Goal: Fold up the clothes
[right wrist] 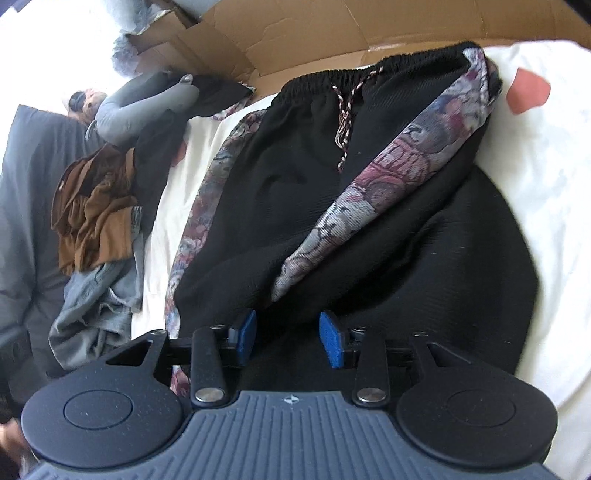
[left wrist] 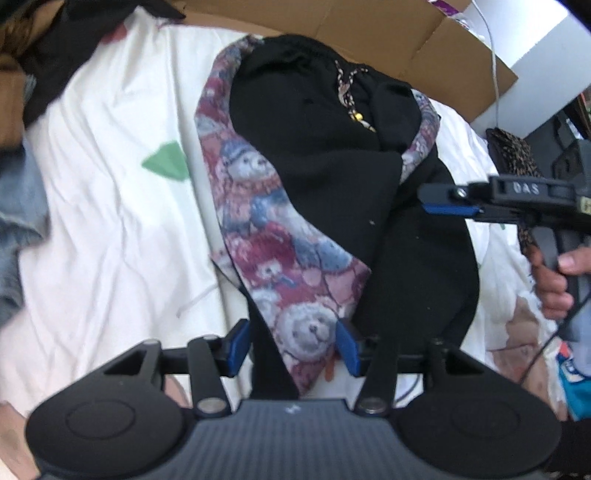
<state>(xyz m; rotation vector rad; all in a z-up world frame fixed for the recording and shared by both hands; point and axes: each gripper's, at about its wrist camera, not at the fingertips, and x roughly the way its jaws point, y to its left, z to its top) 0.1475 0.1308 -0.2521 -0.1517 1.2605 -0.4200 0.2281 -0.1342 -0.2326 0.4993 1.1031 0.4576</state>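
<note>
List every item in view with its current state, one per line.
Pants: partly folded on the sheet, one leg laid over.
Drawstring: tied, hanging loose.
Left gripper: open, fingers either side of the pant leg.
Right gripper: open, over black fabric.
Clothes pile: crumpled, unfolded.

A white sheet (left wrist: 110,206) covers the bed, with a green patch (left wrist: 166,162) printed on it towards its left side and a red patch (right wrist: 528,92) near the far right corner. Along the far edge stands flattened brown cardboard (right wrist: 303,33), and a white cable (left wrist: 493,55) hangs down at the far right. At the bed's right edge sits something leopard-patterned (left wrist: 511,151), its shape unclear.
</note>
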